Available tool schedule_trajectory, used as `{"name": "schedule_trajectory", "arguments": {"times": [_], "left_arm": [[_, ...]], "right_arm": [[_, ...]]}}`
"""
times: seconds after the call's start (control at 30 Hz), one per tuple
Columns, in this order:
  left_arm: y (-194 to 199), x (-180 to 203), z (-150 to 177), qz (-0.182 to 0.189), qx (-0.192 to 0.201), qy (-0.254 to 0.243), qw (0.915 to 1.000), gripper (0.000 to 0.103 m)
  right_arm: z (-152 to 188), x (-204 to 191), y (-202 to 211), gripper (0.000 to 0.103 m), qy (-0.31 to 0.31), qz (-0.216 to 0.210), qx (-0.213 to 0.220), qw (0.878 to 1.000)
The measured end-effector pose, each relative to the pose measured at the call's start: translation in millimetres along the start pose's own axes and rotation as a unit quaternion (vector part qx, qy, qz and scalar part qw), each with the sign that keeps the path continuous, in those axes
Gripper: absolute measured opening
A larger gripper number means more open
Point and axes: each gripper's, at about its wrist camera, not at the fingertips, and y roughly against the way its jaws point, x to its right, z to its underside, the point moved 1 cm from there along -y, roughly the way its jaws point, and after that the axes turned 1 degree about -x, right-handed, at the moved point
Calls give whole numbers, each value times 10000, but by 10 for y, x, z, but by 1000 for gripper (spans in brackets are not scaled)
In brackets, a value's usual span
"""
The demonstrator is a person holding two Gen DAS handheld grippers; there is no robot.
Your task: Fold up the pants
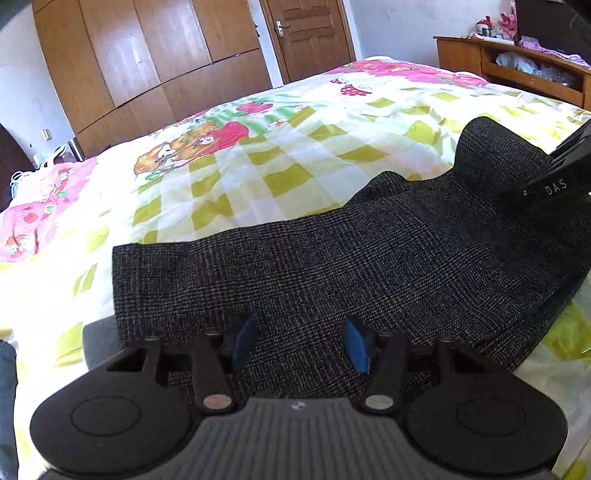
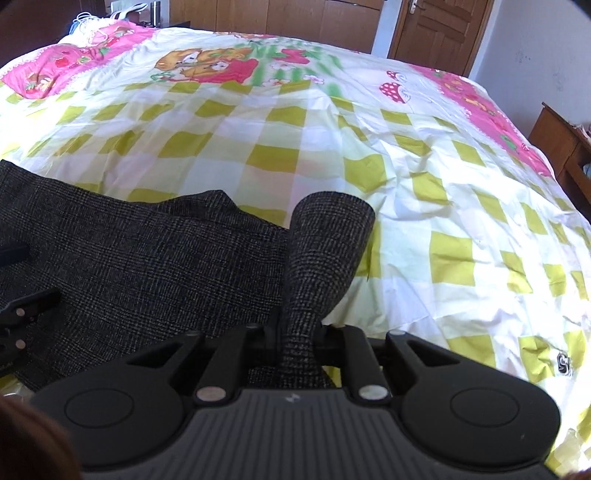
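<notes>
- dark grey checked woven pants (image 1: 332, 266) lie spread across a bed sheet of yellow-green and white squares with pink cartoon borders (image 1: 295, 147), stretching sideways just ahead of both claws.
- left claw (image 1: 301, 341) hangs over the near edge of the cloth, its blue-padded fingers (image 1: 356, 345) standing apart with the fabric lying flat below them; the pads do not press it.
- right claw (image 2: 297, 338) is clamped on a bunched fold of the same pants, which rises upright from between its black fingers and flares into a rounded end ahead of them.
- to the left of the right claw the rest of the garment lies flat; to its right is bare sheet.
- beyond the left claw stand a brown wooden wardrobe (image 1: 147, 62) and a brown panelled door (image 1: 310, 33).
</notes>
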Motion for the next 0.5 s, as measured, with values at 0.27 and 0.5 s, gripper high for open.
{"name": "schedule_trajectory", "arguments": {"times": [0.27,0.5], "left_arm": [[-1,-43,12,-43,73,110,9999,65],[-8,-126,15,-39,47,185,9998,65]], "right_arm": [[4,-91,26,13,111,148,19,9998],[-25,-136,47,13,194,230,-2,9995]]}}
